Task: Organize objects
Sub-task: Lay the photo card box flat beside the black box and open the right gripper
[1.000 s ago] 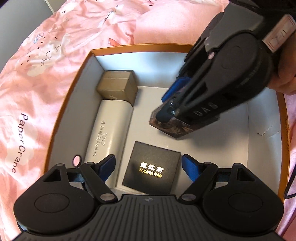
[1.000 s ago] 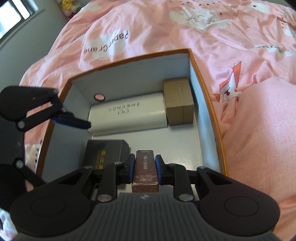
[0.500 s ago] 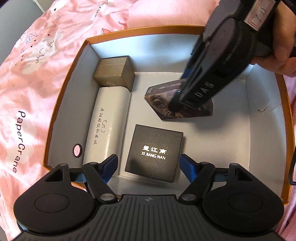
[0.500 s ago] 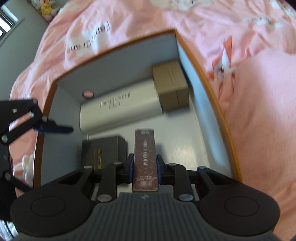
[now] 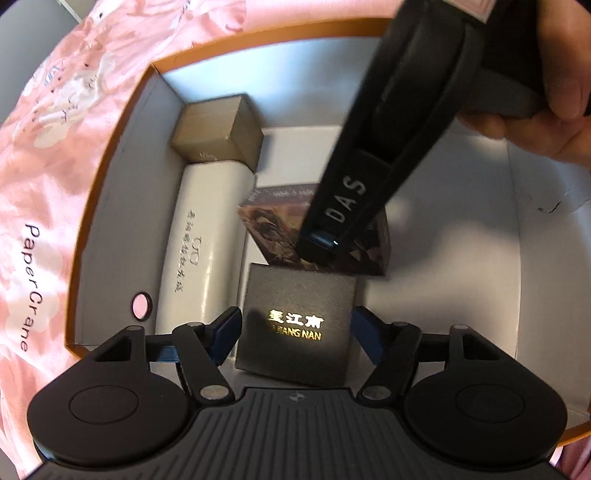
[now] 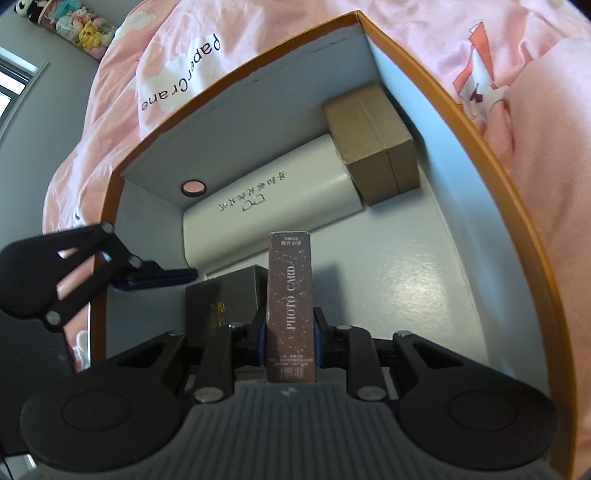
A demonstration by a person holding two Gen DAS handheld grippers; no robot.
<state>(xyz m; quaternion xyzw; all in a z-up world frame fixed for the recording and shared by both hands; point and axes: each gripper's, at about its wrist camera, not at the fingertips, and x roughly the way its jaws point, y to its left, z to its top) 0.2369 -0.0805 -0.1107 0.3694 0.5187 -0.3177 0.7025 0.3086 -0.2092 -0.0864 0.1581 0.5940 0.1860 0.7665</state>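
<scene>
An orange-rimmed box (image 5: 122, 122) with a grey inside lies on a pink bedspread. In it are a white rounded case (image 5: 207, 236), a tan cardboard cube (image 5: 218, 129) and a black square box with gold lettering (image 5: 295, 325). My right gripper (image 6: 290, 328) is shut on a dark brown "PHOTO CARD" box (image 6: 290, 291), held on edge inside the orange box (image 6: 491, 166), right beside the black box (image 6: 221, 295). In the left wrist view the card box (image 5: 273, 221) shows under the right gripper (image 5: 325, 243). My left gripper (image 5: 295, 328) is open, its fingers either side of the black box.
The pink bedspread (image 5: 40, 155) printed "PaperCrane" surrounds the box. The box's right half has bare grey floor (image 5: 443, 266). A round finger hole (image 5: 142, 305) pierces the left wall. Plush toys (image 6: 74, 26) and a window sit far off at the room's edge.
My right gripper has carried the card box lower and closer to the black box. My left gripper has moved forward, so its fingers now flank the black box.
</scene>
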